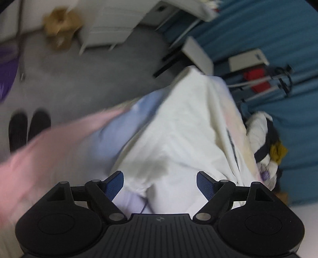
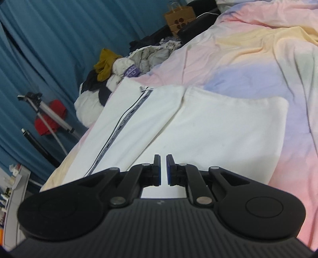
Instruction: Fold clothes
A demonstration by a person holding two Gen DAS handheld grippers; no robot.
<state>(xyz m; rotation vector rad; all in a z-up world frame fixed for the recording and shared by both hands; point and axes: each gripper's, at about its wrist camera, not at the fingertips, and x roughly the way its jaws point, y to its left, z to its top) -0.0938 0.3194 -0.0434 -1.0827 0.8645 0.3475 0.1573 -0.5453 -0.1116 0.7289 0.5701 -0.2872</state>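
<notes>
A white garment (image 2: pixel 198 127) with a dark patterned stripe (image 2: pixel 119 127) down one side lies spread on a pastel pink, yellow and blue bedspread (image 2: pixel 248 59). My right gripper (image 2: pixel 163 168) hovers low over the garment's near edge, its blue pads almost together with a thin gap and nothing visible between them. In the blurred left wrist view the white garment (image 1: pixel 178 139) lies ahead on the bed. My left gripper (image 1: pixel 160 184) is open wide above the garment's near end, with nothing between its blue pads.
A heap of unfolded clothes (image 2: pixel 123 67) lies at the far bed edge by the blue curtain (image 2: pixel 49 49). A tripod (image 2: pixel 49 119) with a red item stands beside it. A brown paper bag (image 2: pixel 179 17) sits beyond. Two dark shoes (image 1: pixel 27 131) are on the grey floor.
</notes>
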